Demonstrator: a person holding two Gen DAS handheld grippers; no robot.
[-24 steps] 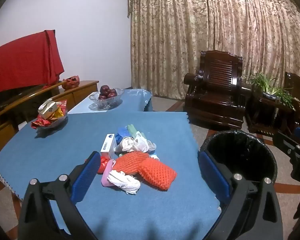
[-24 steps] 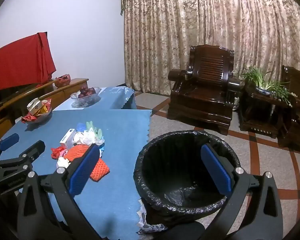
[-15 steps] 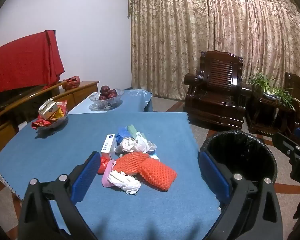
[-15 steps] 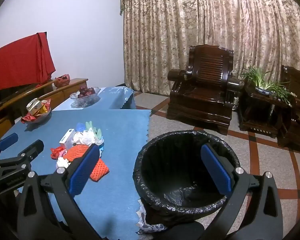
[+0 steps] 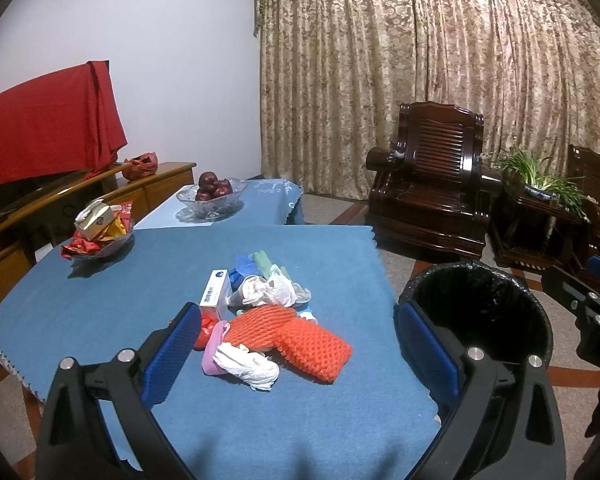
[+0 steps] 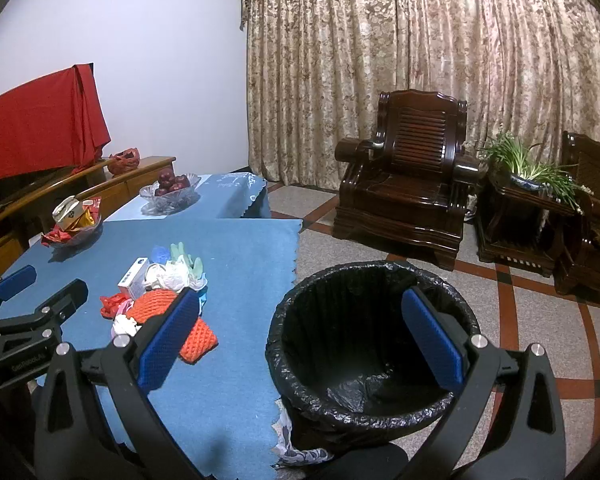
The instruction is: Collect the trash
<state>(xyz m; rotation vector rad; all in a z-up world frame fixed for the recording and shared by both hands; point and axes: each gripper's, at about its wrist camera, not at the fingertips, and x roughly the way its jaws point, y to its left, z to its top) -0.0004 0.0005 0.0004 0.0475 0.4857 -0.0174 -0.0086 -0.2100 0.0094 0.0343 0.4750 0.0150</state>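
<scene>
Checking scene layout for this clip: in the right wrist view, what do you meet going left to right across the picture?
Red cloth → snack bowl → trash pile → bin → armchair → plant.

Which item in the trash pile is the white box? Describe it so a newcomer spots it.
On the blue table, find the pile of trash beside the black bin. The white box lies at the pile's far left edge, next to crumpled white paper. It is the only stiff, rectangular piece, with blue print.
</scene>
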